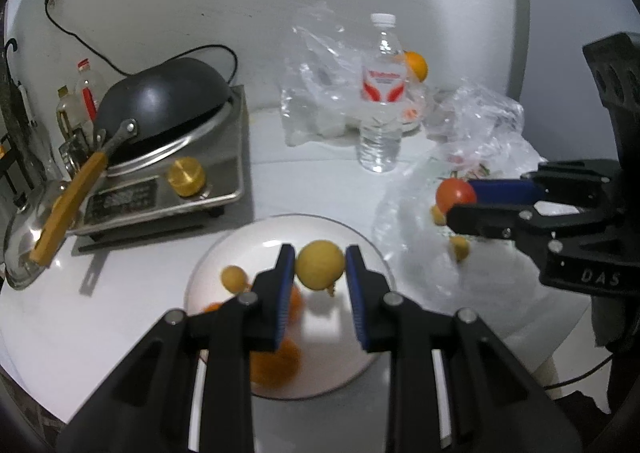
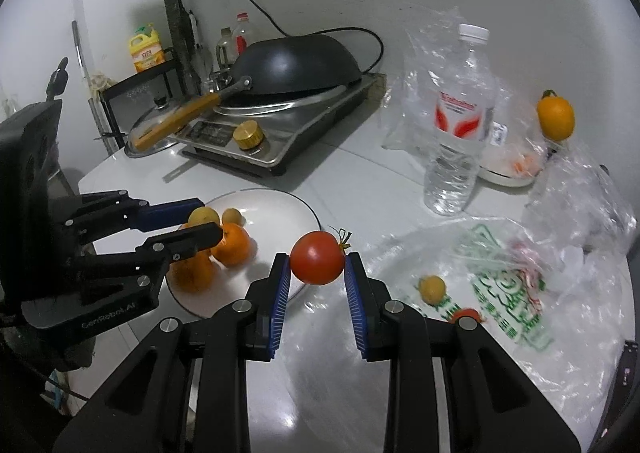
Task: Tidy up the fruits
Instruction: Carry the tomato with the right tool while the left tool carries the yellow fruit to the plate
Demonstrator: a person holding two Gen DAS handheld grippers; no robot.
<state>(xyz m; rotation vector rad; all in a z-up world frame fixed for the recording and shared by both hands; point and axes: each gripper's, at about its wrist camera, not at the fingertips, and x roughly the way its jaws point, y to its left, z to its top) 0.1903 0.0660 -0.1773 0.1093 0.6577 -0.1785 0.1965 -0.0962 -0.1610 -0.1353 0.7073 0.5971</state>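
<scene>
Left wrist view: left claw (image 1: 320, 273) gripping yellow fruit (image 1: 320, 264) between pads, directly above plate (image 1: 360, 241); drop path straight down. Fruit round, pale yellow, small stalk beneath. Oranges under claw, blurred.

Right wrist view: right claw (image 2: 317, 273) gripping tomato (image 2: 318, 257), held beside plate's right rim; plate lies left-forward. Tomato red, glossy, stalk upper right. Another yellow fruit (image 2: 432, 289) on bag (image 2: 500, 285), apparently loose.

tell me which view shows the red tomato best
The right wrist view: the round red tomato sits centred between the right gripper's blue-padded fingers, green stem visible. In the left wrist view the tomato shows small at the right, partly covered by those fingers.
</scene>
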